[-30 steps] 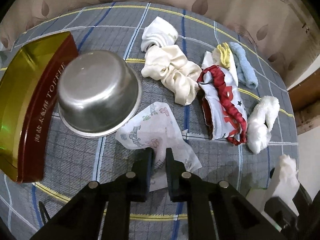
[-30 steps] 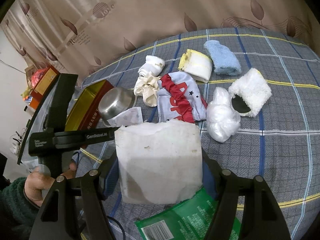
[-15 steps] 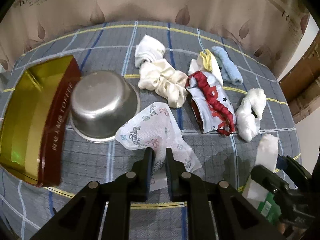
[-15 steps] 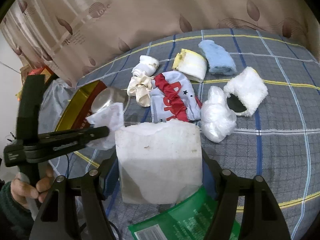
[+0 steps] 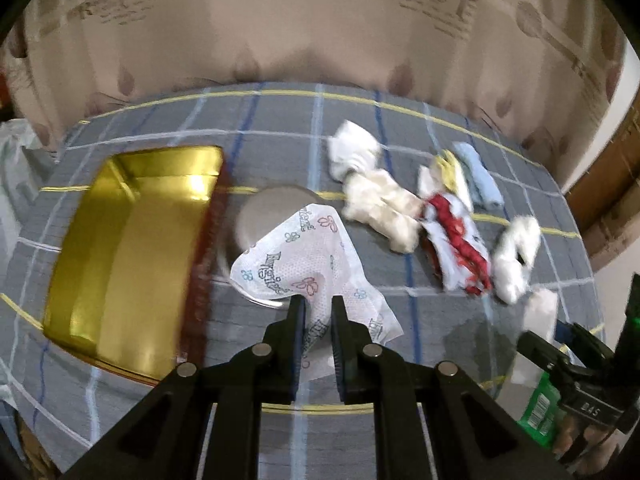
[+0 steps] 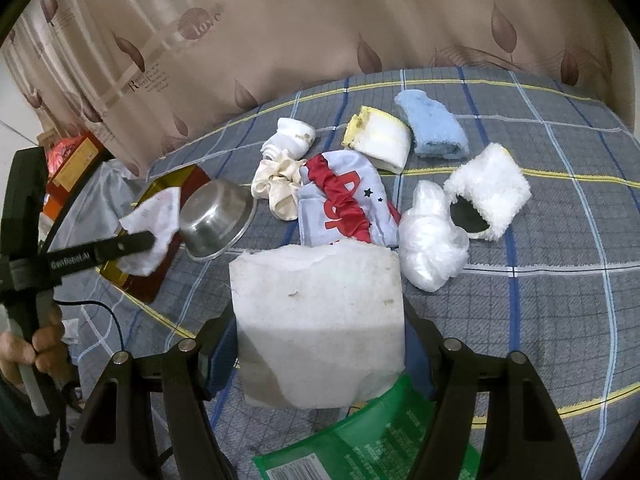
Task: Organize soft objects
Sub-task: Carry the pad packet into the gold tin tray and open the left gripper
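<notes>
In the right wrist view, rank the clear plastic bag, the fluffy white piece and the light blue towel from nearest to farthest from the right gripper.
1. Clear plastic bag, just beyond the right gripper, to the right.
2. Fluffy white piece, behind the bag, further right.
3. Light blue towel, near the far edge.

left gripper (image 5: pixel 319 312) pinched nearly closed, raised, angled down; right gripper (image 6: pixel 320 320) half-spread, gripping, angled down.

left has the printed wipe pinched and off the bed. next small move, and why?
Probably carry it sideways over the open gold tin and release there. The left gripper is shut on the printed wipe, which hangs above the upturned steel bowl, beside the tin; the tin looks empty. The right gripper holds a white foam block.
</notes>
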`<state>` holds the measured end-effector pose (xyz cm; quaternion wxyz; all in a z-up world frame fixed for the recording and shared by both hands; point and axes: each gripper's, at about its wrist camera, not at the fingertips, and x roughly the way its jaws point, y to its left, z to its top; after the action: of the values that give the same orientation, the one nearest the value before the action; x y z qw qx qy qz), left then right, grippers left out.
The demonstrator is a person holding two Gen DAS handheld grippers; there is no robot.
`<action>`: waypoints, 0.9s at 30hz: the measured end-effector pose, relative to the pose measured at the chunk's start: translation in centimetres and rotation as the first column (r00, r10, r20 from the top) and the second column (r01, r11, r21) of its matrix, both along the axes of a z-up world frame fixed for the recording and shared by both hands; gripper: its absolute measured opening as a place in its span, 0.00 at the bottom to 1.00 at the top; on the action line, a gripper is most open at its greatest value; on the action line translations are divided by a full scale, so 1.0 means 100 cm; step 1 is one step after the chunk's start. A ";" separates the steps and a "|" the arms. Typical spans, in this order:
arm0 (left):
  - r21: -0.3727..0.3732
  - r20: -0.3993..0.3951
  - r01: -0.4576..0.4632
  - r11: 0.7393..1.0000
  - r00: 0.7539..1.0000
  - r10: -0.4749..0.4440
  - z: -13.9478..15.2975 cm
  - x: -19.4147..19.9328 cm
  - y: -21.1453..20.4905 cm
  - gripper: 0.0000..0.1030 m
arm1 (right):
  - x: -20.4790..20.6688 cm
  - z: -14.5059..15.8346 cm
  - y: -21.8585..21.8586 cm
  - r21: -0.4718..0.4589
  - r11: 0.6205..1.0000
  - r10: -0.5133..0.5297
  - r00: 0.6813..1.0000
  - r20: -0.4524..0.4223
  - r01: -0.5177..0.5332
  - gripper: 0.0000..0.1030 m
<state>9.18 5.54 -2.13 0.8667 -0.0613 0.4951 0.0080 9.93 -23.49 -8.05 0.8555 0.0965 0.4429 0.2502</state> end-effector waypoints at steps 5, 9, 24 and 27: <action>0.016 0.015 -0.078 0.997 0.997 0.078 0.011 0.007 0.045 0.12 | 0.000 0.002 -0.001 0.004 1.000 -0.009 1.000 0.015 0.009 0.65; 0.065 0.029 -0.143 0.988 0.990 0.141 0.014 0.015 0.083 0.12 | -0.001 0.002 0.000 -0.004 1.000 -0.009 1.000 0.022 0.009 0.65; 0.147 -0.084 -0.239 0.960 0.964 0.253 -0.035 0.065 0.180 0.13 | 0.002 0.000 0.001 0.000 1.000 -0.014 1.000 0.022 0.014 0.65; 0.178 -0.101 -0.224 0.958 0.964 0.244 -0.044 0.069 0.179 0.20 | 0.002 -0.002 0.002 -0.003 1.000 -0.010 1.000 0.016 0.010 0.65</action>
<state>16.06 23.44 -6.58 0.8298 -0.0470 0.5339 0.1554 10.17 -23.32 -8.24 0.8605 0.0955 0.4358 0.2460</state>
